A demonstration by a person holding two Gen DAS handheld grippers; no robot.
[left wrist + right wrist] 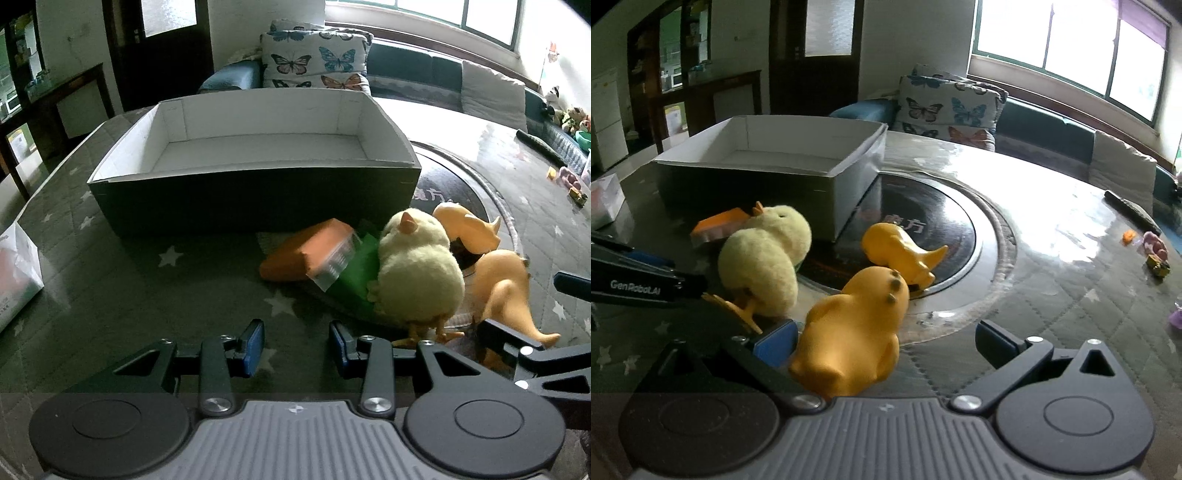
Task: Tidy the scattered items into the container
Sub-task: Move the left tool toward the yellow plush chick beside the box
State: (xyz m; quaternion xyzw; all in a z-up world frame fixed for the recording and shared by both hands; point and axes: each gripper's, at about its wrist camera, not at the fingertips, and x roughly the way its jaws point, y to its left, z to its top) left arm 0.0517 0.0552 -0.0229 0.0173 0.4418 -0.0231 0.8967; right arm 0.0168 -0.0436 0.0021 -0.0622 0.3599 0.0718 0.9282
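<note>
With the left gripper [296, 347] open and idle, the open right gripper [886, 345] should close squarely around the orange dinosaur's [849, 332] body, beside the plush chick [764, 258].

two hand-held grippers low over the table, both with jaws apart.

the left gripper [296, 345] hovers near the plush chick [417, 273], on its left, its blue pads [254, 347] parted with nothing between them. the right gripper [886, 345] sits on the chick's right, jaws spread wide, its left pad [775, 341] just beside the chick's feet.
</note>
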